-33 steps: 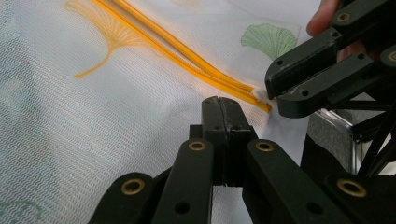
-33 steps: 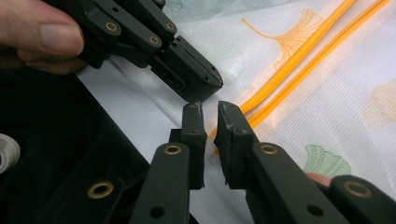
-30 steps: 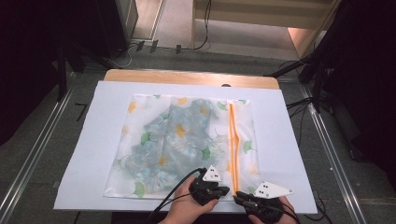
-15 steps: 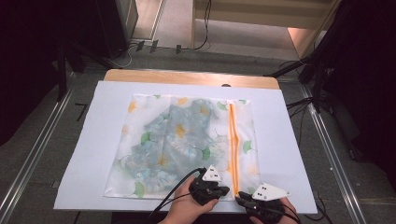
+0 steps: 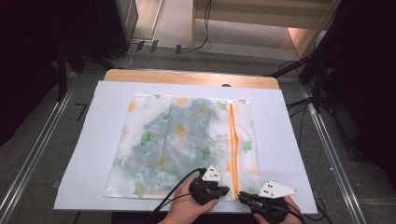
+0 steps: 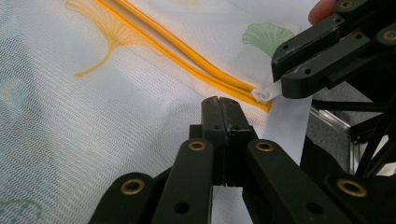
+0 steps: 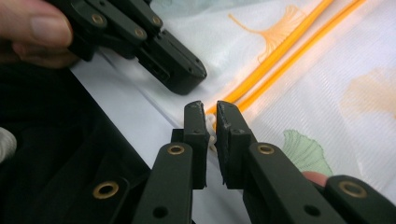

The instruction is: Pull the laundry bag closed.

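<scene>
High view: mesh laundry bag lies flat on the white sheet covering the worktop, ginkgo-leaf print, a folded garment visible through it. Orange zipper runs along its right side, toward me. My left hand-held gripper sits at the bag's near edge just left of the zipper end; my right hand-held gripper is just right of it, near the sheet's front edge.

Left gripper view: my jaws are pressed together on the mesh right beside the zipper's end. I read that as pinning the fabric, though how much cloth is actually caught I can't tell. Right hand-held gripper is across from me with the white pull tab at its tip.

Right gripper view: jaws nearly together, narrow gap, white pull tab between them. Looks clamped on it.

Handling, my guess: bag is light, limp, thin mesh, so it'll bunch and drag with the slider unless the end is anchored. Mesh could snag. Best holds: the tab for pulling, fabric at the zipper end for counter-tension. Pull straight along the track.
</scene>
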Demonstrator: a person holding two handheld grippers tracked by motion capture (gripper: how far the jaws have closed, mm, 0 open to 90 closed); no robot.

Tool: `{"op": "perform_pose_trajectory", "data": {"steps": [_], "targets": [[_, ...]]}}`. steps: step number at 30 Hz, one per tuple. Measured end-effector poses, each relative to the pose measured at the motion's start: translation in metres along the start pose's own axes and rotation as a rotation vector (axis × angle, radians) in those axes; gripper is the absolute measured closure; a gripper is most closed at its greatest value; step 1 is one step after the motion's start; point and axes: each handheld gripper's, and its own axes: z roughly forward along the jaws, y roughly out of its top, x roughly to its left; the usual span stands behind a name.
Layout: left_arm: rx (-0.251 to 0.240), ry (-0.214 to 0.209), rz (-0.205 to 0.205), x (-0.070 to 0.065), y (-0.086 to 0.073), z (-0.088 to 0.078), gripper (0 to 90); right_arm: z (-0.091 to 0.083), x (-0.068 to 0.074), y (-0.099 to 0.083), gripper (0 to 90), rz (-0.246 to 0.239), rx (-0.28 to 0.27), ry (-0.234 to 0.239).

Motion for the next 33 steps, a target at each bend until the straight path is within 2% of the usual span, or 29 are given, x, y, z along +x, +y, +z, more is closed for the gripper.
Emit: {"op": "perform_pose_trajectory", "data": {"steps": [8, 13, 21, 26, 28, 33], "targets": [[-0.004, 0.0, -0.002, -0.001, 0.0, 0.0, 90.0, 0.003, 0.001, 0.004, 85.3, 0.032, -0.011, 0.009], [-0.007, 0.002, -0.001, -0.001, 0.0, 0.0, 90.0, 0.005, -0.001, 0.006, 88.6, 0.068, -0.008, -0.016], [-0.009, 0.005, 0.0, -0.001, -0.001, 0.0, 90.0, 0.006, 0.001, 0.007, 89.7, 0.066, -0.005, -0.028], [-0.009, 0.006, 0.0, -0.001, -0.001, 0.0, 90.0, 0.006, -0.003, 0.006, 85.8, 0.1, 0.02, -0.009], [-0.01, 0.004, 0.0, -0.001, -0.001, 0.0, 90.0, 0.003, -0.005, 0.004, 87.5, 0.108, 0.026, -0.001], [-0.011, 0.004, -0.001, -0.001, -0.001, 0.0, 90.0, -0.006, -0.013, 0.0, 90.0, 0.136, 0.003, -0.03]]}}
